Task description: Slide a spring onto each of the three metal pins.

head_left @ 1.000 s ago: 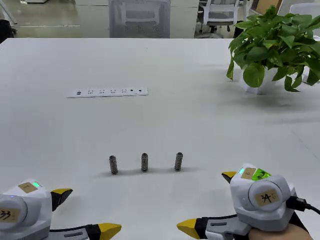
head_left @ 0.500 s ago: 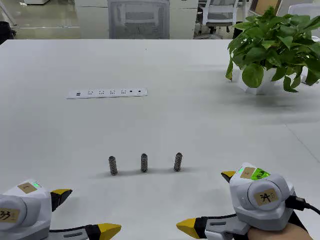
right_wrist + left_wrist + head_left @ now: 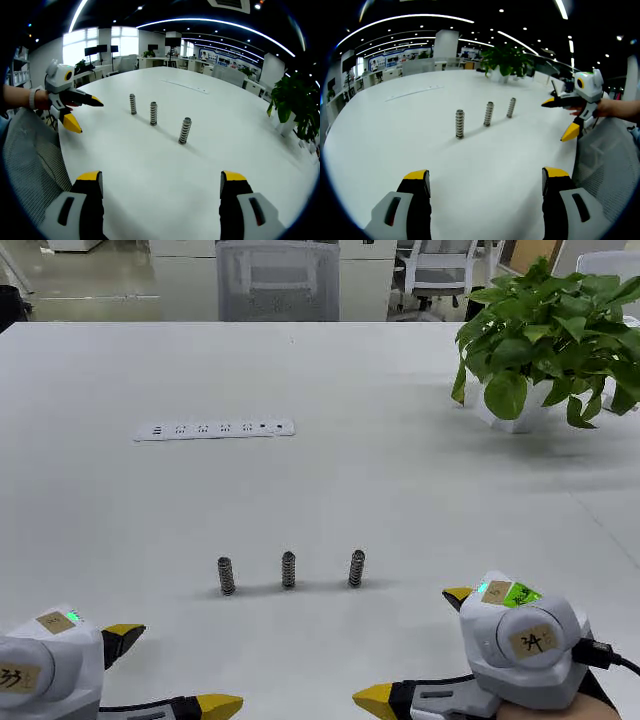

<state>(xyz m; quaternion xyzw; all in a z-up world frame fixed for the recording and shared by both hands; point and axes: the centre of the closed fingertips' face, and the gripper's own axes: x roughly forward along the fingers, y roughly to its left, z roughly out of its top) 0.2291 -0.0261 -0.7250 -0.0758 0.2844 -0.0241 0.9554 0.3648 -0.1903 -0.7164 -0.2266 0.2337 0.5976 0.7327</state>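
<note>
table [image 3: 420, 500]: white top, smooth and matt, taking only soft shadows
springs [image 3: 288, 569]: bare grey metal coils with a dull sheen
left gripper [image 3: 172, 666], right gripper [image 3: 415, 645]: smooth white plastic shells, faintly glossy; black jaws with yellow tips; tan paper labels on top
power strip [image 3: 215, 428]: white plastic, flat finish
plant [image 3: 545, 320]: waxy green leaves with some shine
pot [image 3: 515, 408]: white, smooth
chair [image 3: 277, 280]: grey mesh back, open weave
</note>
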